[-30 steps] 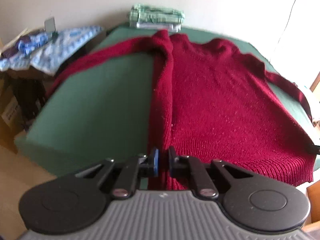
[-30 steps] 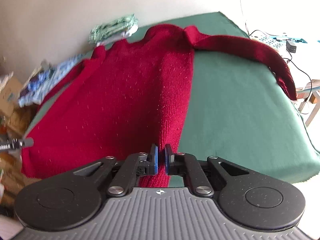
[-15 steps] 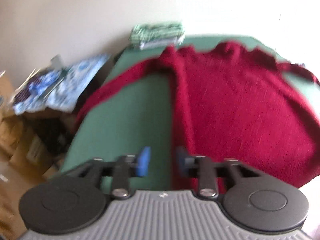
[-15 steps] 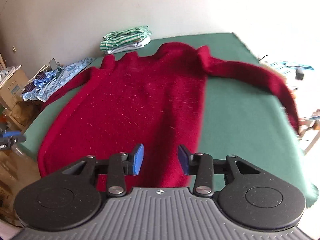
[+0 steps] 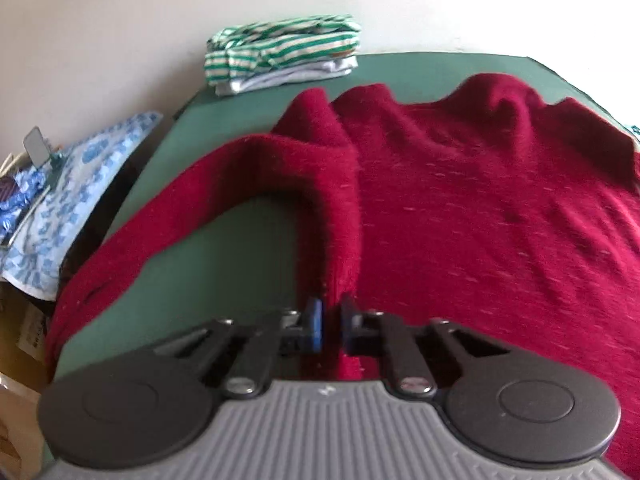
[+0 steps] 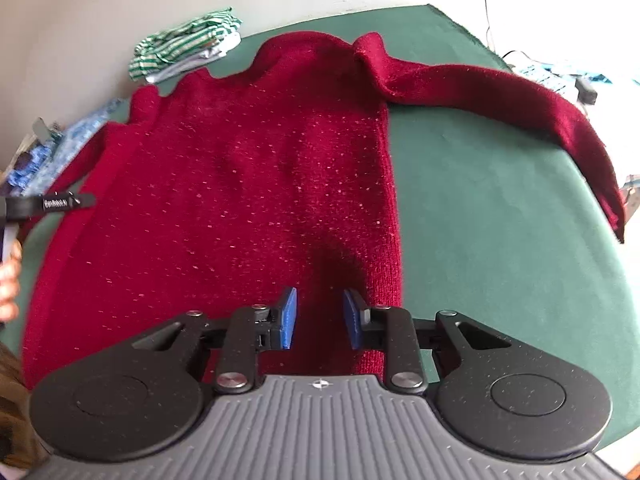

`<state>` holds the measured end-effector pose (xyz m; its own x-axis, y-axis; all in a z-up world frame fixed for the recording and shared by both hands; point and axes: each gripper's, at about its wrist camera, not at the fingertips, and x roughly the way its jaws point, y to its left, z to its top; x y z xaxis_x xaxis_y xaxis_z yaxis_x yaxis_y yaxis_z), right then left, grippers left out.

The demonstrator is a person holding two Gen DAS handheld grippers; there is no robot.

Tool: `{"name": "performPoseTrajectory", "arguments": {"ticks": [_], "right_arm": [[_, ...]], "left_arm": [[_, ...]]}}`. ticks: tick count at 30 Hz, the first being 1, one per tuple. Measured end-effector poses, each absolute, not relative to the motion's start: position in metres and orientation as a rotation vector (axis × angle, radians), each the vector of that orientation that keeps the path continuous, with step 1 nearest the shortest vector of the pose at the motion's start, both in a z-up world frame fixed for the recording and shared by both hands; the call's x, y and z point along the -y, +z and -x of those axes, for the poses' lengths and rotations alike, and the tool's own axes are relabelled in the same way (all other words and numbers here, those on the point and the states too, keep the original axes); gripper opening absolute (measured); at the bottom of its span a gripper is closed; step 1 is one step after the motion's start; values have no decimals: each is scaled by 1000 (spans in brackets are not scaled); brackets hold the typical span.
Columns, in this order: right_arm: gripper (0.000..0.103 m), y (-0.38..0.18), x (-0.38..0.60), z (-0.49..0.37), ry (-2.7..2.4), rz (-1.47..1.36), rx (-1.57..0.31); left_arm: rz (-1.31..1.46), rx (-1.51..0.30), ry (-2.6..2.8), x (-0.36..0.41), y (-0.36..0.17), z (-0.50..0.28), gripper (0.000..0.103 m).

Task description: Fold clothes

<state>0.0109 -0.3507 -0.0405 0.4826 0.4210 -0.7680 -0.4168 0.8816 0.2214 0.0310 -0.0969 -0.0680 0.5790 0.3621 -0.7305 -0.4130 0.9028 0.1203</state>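
A dark red knitted sweater (image 5: 480, 208) lies spread on the green table (image 5: 224, 264), neck toward the wall. My left gripper (image 5: 330, 320) is shut on the sweater's left side edge and holds a raised fold just below the left sleeve (image 5: 168, 216), which trails off the table's left edge. My right gripper (image 6: 319, 322) is open and empty, low over the sweater (image 6: 248, 184) near its right side edge. The right sleeve (image 6: 520, 100) stretches out to the right over the table (image 6: 500, 220).
A stack of folded clothes with a green striped top (image 5: 280, 54) sits at the back by the wall; it also shows in the right wrist view (image 6: 184, 46). Blue patterned cloth (image 5: 72, 188) covers clutter left of the table. Cables and items (image 6: 560, 76) lie to the right.
Both grippers let go of the hem and moved up along the sweater's sides. The left one has shut again on the left side edge; the right one stays open.
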Motion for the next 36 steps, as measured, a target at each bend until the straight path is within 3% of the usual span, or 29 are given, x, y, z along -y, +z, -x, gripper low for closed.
{"name": "performPoseTrajectory", "arguments": {"ticks": [4,7,9,11,13,14,16,17,20,22,24,30,31,32,33,34,36], "right_arm": [[28,-40,349,-5,469,32,-928],[39,-41,342,-4,449,42,-926],[51,-42,330,-4,453,81,-930],[60,-42,318,-5,449,142,-942],[55,-39,309,-9,433,174,-954],[41,-37,310,-14,427,131,-951],[33,-32,311,-24,416,46,-949],[33,-33,310,-33,418,5,-965],[33,-36,299,-55,439,-14,-959],[33,-38,292,-67,455,-4,-940],[34,-40,287,-78,469,11,-918],[32,-49,316,-115,445,-56,-883],[28,-50,325,-121,433,-85,-881],[21,-50,333,-128,421,-114,-879],[21,-51,340,-133,409,-136,-875],[21,-49,345,-135,397,-125,-865],[32,-46,354,-137,374,-104,-845]], "left_arm": [[112,-820,490,48,-64,-7,10],[165,-850,487,12,-68,16,22],[183,-853,446,2,-67,23,38],[172,-802,403,2,-53,24,41],[146,-724,369,6,-34,23,41],[126,-666,364,10,-23,21,35],[104,-550,333,19,-3,15,36],[115,-535,297,23,0,6,41],[155,-595,161,45,-12,-37,36],[134,-646,115,59,-30,-63,37],[98,-711,138,69,-51,-86,29],[34,-784,419,45,-82,-111,34],[23,-788,472,37,-81,-111,34],[5,-800,521,30,-81,-112,31],[-8,-814,558,25,-79,-112,20],[-10,-830,575,21,-76,-111,16],[-38,-862,609,23,-66,-109,14]]}}
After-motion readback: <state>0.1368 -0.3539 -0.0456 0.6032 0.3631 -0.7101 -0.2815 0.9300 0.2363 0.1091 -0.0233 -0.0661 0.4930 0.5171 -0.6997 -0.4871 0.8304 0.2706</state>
